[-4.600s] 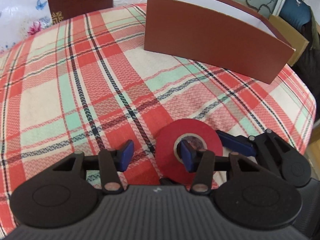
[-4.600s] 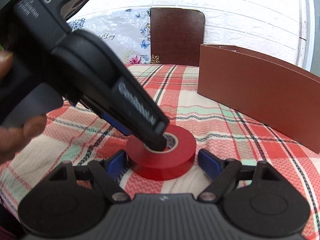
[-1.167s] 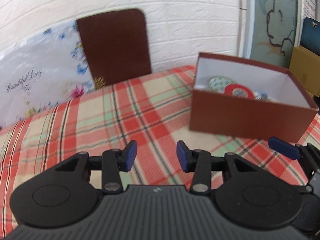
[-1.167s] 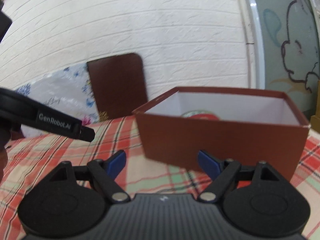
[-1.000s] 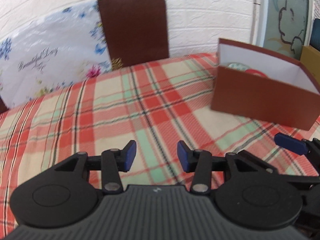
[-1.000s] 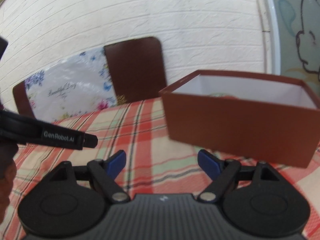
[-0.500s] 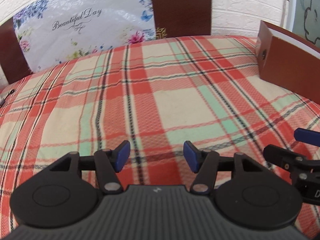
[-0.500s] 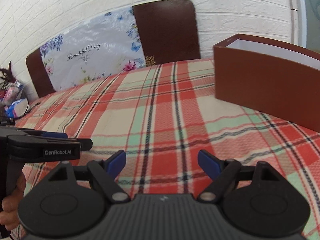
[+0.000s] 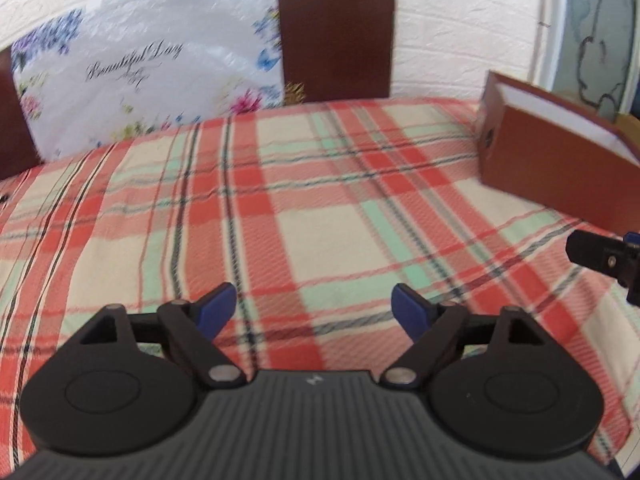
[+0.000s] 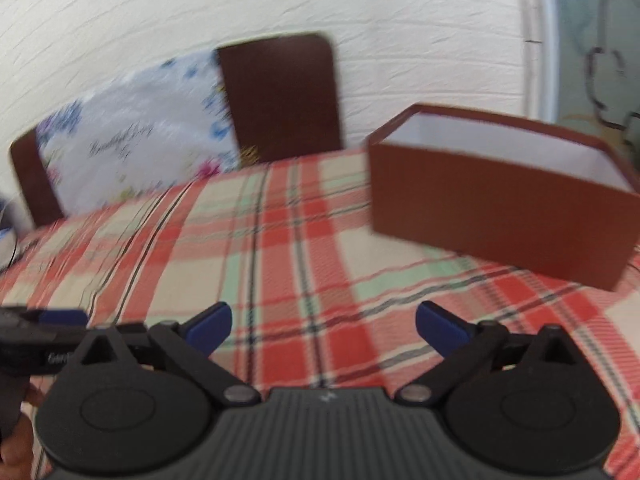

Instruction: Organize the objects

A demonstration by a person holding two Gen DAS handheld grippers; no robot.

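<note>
A brown cardboard box (image 9: pixel 552 164) with a white inside stands at the right of the plaid tablecloth (image 9: pixel 320 216); it also shows in the right wrist view (image 10: pixel 496 200). Its contents are hidden from both views. My left gripper (image 9: pixel 312 308) is open and empty above the cloth. My right gripper (image 10: pixel 323 326) is open and empty, left of and short of the box. The right gripper's tip shows at the right edge of the left wrist view (image 9: pixel 600 258). The left gripper shows at the left edge of the right wrist view (image 10: pixel 40 340).
A dark brown chair back (image 9: pixel 336 36) and a floral white bag (image 9: pixel 148 76) reading "Beautiful Day" stand behind the table against a white brick wall. The chair also shows in the right wrist view (image 10: pixel 280 96). The right wrist view is blurred.
My left gripper's jaws have opened wider and its view has tilted up. My right gripper has swung right, bringing the box more to the centre. The red tape seen earlier is out of sight.
</note>
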